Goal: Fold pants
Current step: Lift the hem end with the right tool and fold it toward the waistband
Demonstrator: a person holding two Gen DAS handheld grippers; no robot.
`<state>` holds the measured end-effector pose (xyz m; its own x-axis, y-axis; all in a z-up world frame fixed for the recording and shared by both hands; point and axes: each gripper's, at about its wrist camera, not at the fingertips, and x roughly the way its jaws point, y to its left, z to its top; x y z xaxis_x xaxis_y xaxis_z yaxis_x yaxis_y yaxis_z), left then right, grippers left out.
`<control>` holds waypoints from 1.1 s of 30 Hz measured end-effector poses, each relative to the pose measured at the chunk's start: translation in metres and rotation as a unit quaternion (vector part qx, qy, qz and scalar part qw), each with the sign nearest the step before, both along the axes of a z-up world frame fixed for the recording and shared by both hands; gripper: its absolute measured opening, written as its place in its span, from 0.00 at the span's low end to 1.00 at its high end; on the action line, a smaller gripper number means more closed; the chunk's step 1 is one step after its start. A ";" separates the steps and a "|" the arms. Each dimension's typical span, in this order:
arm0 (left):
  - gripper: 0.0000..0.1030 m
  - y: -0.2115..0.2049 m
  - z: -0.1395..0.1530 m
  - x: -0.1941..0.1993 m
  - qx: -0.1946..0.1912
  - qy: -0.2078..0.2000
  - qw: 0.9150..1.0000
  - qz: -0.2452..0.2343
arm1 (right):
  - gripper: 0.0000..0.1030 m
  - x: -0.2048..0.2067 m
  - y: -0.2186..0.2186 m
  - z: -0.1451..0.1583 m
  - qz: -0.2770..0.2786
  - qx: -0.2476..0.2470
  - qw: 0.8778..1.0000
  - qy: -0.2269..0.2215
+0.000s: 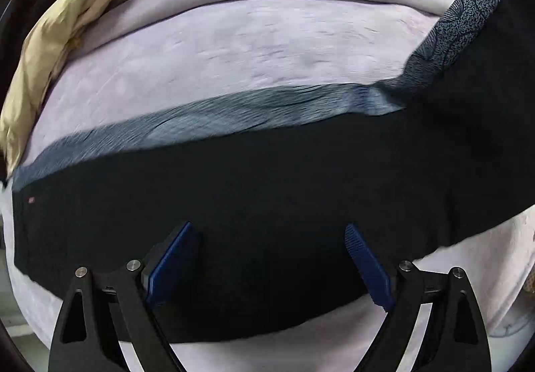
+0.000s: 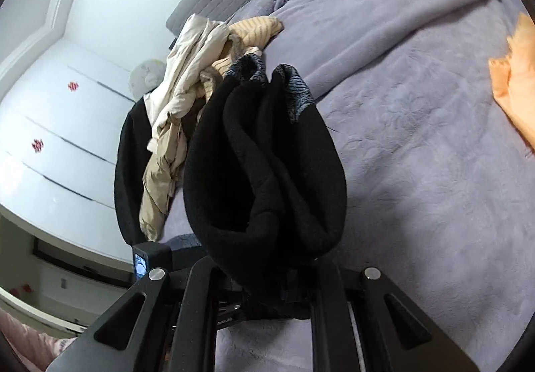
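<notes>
Pants: black with a grey patterned lining band; in the left wrist view they lie spread in a long strip across the lilac blanket; in the right wrist view a bunched end is lifted clear of it.
Left claw: jaws wide apart, nothing between them, pointing down over the black cloth near its lower edge.
Right claw: jaws drawn together and clamped on the bunched pants, whose black folds bulge out past the fingers.
Other clothes: a beige heap lies beyond the pants on the blanket; an orange cloth sits well apart at the blanket's far side.
Handling: the fabric looks soft, thick and limp, probably fleece-lined; it should sag from any single hold and slide little on the plush blanket.
Where to grip: likely the free edge or hem opposite the held end, pinching all the layers together so the fold stays even.
</notes>
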<state>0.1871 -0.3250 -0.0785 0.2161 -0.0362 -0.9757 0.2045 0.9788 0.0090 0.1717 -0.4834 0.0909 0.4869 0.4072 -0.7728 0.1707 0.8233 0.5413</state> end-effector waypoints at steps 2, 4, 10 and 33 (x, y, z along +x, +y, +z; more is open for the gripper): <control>0.89 0.028 0.003 -0.003 -0.003 0.004 1.000 0.021 | 0.13 0.005 0.032 0.001 0.028 -0.032 0.999 0.005; 0.89 0.061 0.006 -0.005 -0.001 0.007 0.999 0.044 | 0.13 0.009 0.080 -0.008 0.065 -0.068 0.995 0.020; 0.89 0.160 0.021 -0.014 0.018 -0.008 0.996 0.091 | 0.16 0.020 0.221 -0.076 0.161 -0.198 0.963 0.088; 0.89 0.138 0.013 0.052 -0.109 0.042 0.993 0.033 | 0.53 -0.050 0.104 -0.105 -0.134 0.155 0.960 0.191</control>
<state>0.2394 -0.1865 -0.0656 0.1426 -0.2363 -0.9612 0.1302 0.9671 -0.2185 0.1220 -0.3795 -0.0145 0.3112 0.5458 -0.7780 0.5894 0.5313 0.6085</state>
